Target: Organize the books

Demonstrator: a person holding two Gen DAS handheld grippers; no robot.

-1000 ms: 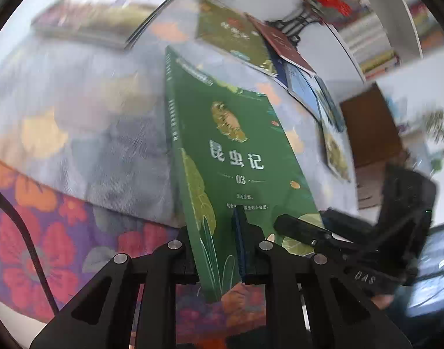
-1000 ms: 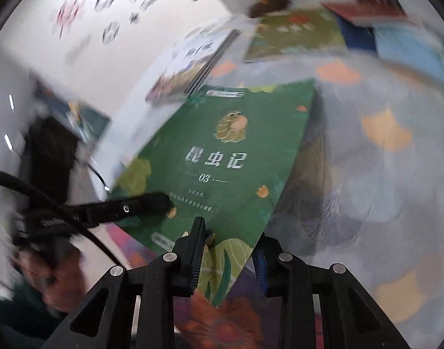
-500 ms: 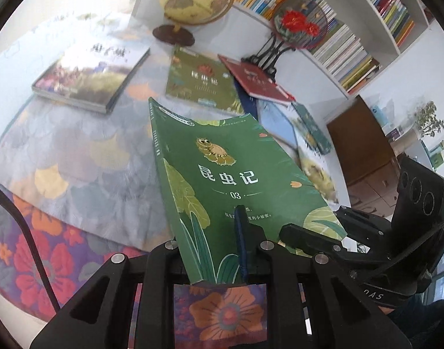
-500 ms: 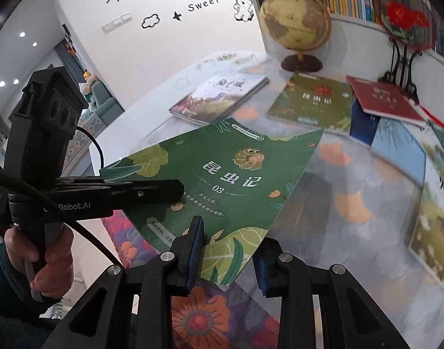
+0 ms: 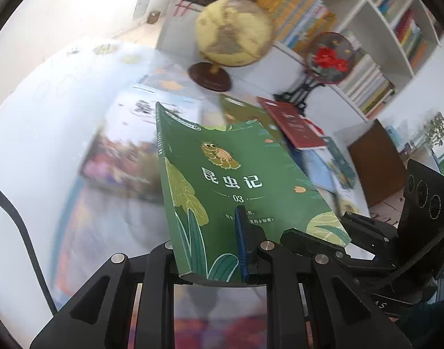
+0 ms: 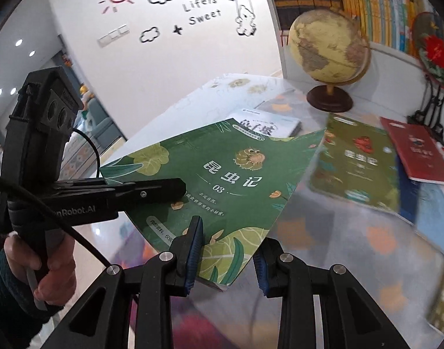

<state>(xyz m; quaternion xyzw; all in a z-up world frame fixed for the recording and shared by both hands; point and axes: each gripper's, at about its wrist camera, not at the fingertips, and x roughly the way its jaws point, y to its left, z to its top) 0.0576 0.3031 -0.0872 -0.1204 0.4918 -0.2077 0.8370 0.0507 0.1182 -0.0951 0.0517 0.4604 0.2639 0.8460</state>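
Green book (image 5: 236, 186): it's up off the desk (image 6: 323, 247) and in the air, tilted, cover toward the cameras, carried by both tools at once.
Left gripper (image 5: 210, 250): jaws clamped tight on the book's near edge, close to the spine corner; the blue pad presses flat on the cover.
Right gripper (image 6: 226, 250): jaws closed on the near right corner of the same book, so that's a two-handed hold.
Hand (image 6: 47, 264): a person's hand wraps the left tool's handle, seen at the left of the right wrist view.
What has changed: half a second ago the book hung lower, over the near, flowered part of the desk; now it rides higher and further in, and the globe (image 6: 329, 46) and bookshelf (image 5: 381, 43) loom larger behind it. Both grips are unchanged.
Desk: a second green book (image 6: 358, 160) and a red book (image 6: 419, 151) lie flat to the right, and a pale-covered stack (image 6: 265, 122) lies beyond the carried book's far edge.
What it means: pick-up looks finished and this reads as the carry. Destination is not settled, maybe the far stack, maybe the matching green volume.
Watch for: thin covers flex, so releasing one side early could let the book sag or twist.
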